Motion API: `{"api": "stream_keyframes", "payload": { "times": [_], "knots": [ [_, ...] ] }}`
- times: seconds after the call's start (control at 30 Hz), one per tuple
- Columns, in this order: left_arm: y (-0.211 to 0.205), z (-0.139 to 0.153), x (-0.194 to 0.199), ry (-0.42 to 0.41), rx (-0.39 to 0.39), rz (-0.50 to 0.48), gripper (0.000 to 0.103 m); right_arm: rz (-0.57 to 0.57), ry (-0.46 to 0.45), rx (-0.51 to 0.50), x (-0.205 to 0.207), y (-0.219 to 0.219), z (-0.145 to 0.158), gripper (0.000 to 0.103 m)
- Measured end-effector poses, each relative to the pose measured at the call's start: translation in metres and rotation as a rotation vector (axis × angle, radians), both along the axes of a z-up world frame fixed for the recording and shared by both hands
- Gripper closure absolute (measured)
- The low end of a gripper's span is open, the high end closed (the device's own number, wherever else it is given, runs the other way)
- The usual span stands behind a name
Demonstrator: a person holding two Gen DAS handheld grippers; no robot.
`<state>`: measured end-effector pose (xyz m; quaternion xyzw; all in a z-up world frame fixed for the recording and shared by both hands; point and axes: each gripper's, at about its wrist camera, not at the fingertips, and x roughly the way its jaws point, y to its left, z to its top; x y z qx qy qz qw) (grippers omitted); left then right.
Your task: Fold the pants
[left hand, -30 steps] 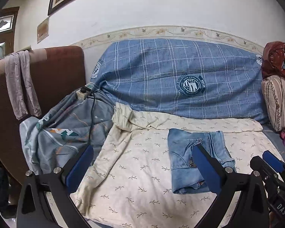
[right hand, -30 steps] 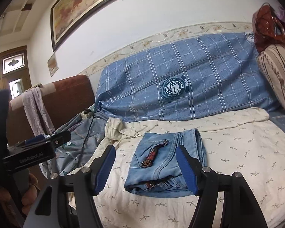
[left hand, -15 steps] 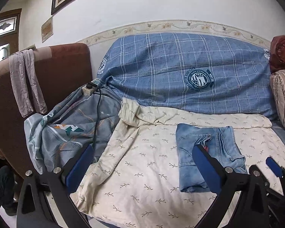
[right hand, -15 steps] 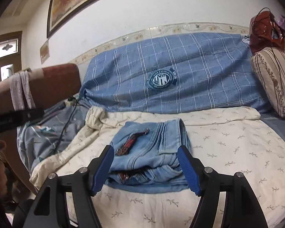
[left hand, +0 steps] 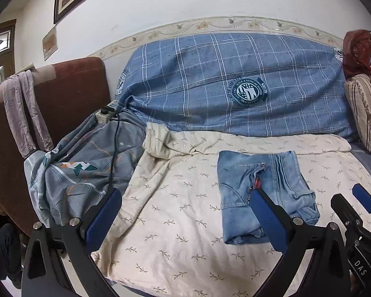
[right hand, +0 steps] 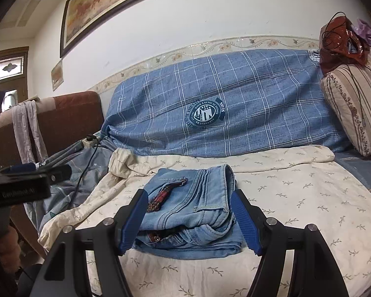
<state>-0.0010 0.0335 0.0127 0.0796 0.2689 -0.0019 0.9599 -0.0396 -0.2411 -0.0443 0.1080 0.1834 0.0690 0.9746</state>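
pants: the light blue denim pants [right hand: 197, 210] are folded into a compact, roughly rectangular bundle, lying flat on the cream leaf-print sheet [right hand: 296, 198]. A bit of red plaid lining peeks out of the top pocket slit.
where exactly: about the middle of the sofa seat in the right wrist view, over to the right side in the left wrist view [left hand: 262, 193]. Several stacked denim layers show at the near edge.
right gripper: the right gripper [right hand: 189, 219] sits low just in front of the bundle, blue fingers [right hand: 133, 220] spread wide, one on each side of the folded denim. Can't tell if the pads actually touch the cloth.
left gripper: the left gripper [left hand: 185, 220] has its fingers [left hand: 104, 216] wide apart too and holds nothing; mostly bare sheet between them, and the right-hand finger overlaps the bundle's left part in the picture.
sheet: rumpled and bunched up at its far left corner.
behind: a blue plaid cover [left hand: 235, 86] with a round crest drapes the sofa back.
left side: grey patterned blanket [left hand: 81, 170] with a black cable [left hand: 113, 148] running over it from a power strip, next to a brown armchair [left hand: 69, 94] with a lilac cloth hanging over it.
right side: striped cushion [right hand: 348, 106] with a reddish bag on top.
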Motion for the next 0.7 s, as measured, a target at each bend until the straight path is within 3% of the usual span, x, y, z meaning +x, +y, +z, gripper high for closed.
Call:
{"api": "stream_keyframes", "payload": {
  "times": [0.7],
  "knots": [
    [-0.004, -0.017, 0.003, 0.043, 0.017, -0.013, 0.0, 0.009, 0.007, -0.005, 0.0, 0.001, -0.001, 0.03]
  ]
}}
